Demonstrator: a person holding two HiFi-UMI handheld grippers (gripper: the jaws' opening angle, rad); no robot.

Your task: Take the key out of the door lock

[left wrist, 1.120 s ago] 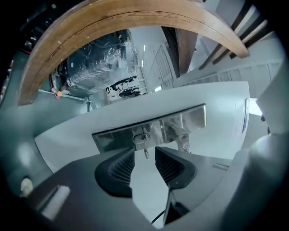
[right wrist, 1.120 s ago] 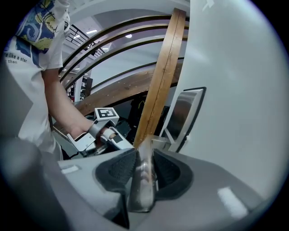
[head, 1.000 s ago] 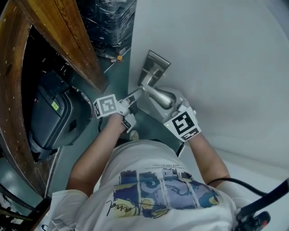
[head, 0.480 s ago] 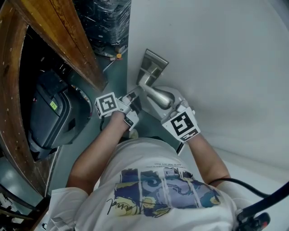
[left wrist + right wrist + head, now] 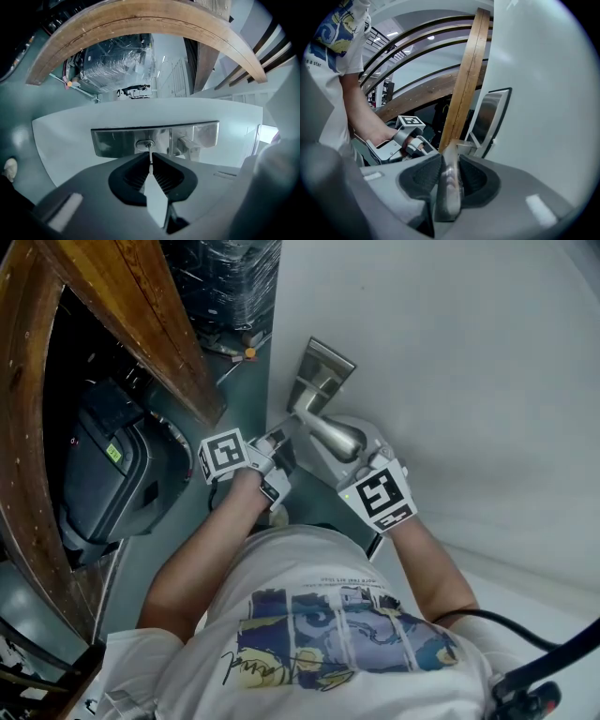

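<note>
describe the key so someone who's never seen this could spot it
On the white door sits a metal lock plate with a lever handle. Beside that handle is the keyhole, and the key is the thin flat sliver sticking out of it, pinched in the left claw, which has just closed.

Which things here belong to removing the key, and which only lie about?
Job: key, lock plate, door handle, left gripper just closed on the key, right gripper holding the handle.
Lying about: wrapped bundle, dark case, wooden arch.
</note>
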